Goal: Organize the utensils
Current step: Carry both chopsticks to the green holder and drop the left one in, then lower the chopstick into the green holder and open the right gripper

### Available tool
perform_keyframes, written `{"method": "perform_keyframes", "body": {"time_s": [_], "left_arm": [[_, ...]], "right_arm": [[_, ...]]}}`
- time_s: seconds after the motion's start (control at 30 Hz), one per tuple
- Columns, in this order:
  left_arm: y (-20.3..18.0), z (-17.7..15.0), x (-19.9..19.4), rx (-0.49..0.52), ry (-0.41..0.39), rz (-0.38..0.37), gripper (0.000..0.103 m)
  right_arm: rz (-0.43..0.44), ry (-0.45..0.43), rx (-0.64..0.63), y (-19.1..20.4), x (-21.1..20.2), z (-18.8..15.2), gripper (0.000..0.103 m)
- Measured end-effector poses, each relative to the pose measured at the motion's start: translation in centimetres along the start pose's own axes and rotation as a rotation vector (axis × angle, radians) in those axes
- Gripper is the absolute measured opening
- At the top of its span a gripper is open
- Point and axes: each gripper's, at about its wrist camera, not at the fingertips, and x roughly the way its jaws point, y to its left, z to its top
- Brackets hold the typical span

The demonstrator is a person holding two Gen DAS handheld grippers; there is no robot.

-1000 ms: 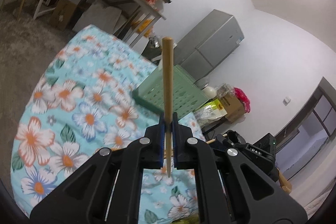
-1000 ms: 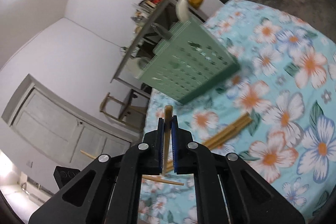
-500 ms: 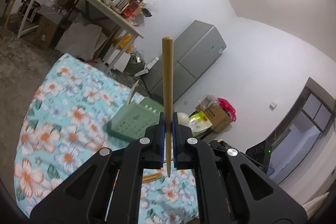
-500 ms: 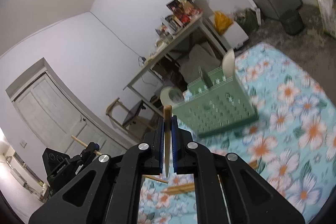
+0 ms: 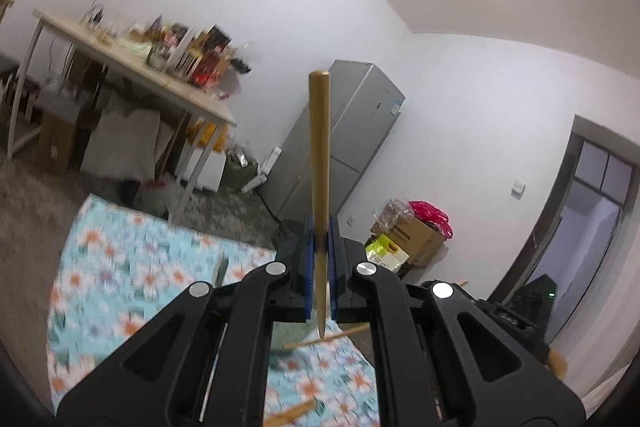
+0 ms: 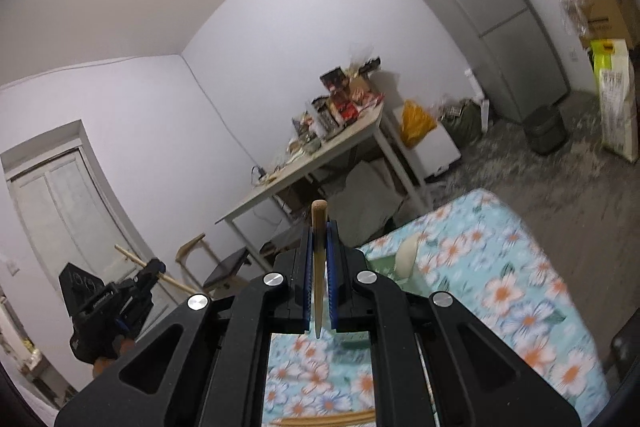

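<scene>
My left gripper (image 5: pixel 319 227) is shut on a wooden chopstick (image 5: pixel 319 147) that points up, thick end on top. My right gripper (image 6: pixel 319 233) is shut on another wooden chopstick (image 6: pixel 319 223). Both are raised high above the floral tablecloth (image 5: pixel 120 267), which also shows in the right wrist view (image 6: pixel 500 267). The green basket (image 6: pixel 382 261) is mostly hidden behind my right gripper, with a white spoon (image 6: pixel 407 255) standing in it. More chopsticks lie on the cloth (image 6: pixel 332 418) (image 5: pixel 326 339). The left gripper shows in the right wrist view (image 6: pixel 116 303), holding its chopstick.
A cluttered desk (image 5: pixel 132 67) stands beyond the table, with a grey fridge (image 5: pixel 344 143) to its right. Cardboard boxes and bags (image 5: pixel 412 231) sit by the wall. A doorway (image 5: pixel 592 219) is at the right. A stool (image 6: pixel 224 267) stands near the desk.
Both grippers have risen and tilted up with their chopsticks. The basket has dropped from mid-view to behind the grippers. More of the room and walls shows now.
</scene>
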Motion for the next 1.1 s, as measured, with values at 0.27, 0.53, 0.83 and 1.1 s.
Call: {"method": "perform_keyframes", "body": {"time_s": [0.27, 0.53, 0.83, 1.1], "left_arm": [[-1.2, 1.0, 6.8, 0.129, 0.026, 0.027, 0.005], [0.0, -3.3, 15.1, 0.245, 0.169, 0.142, 0.005], [1.5, -4.7, 16.9, 0.2, 0.237, 0.172, 0.031], [1.5, -3.8, 13.5, 0.173, 0.172, 0.192, 0.054]], "right_arm": [[-0.018, -0.042, -0.044, 0.6, -0.8, 0.9, 0.007], [-0.025, -0.026, -0.035, 0.1, -0.2, 0.9, 0.007], [-0.032, -0.011, -0.038, 0.0, 0.6, 1.0, 0.007], [-0.032, -0.037, -0.084, 1.3, 1.2, 1.9, 0.007]]}}
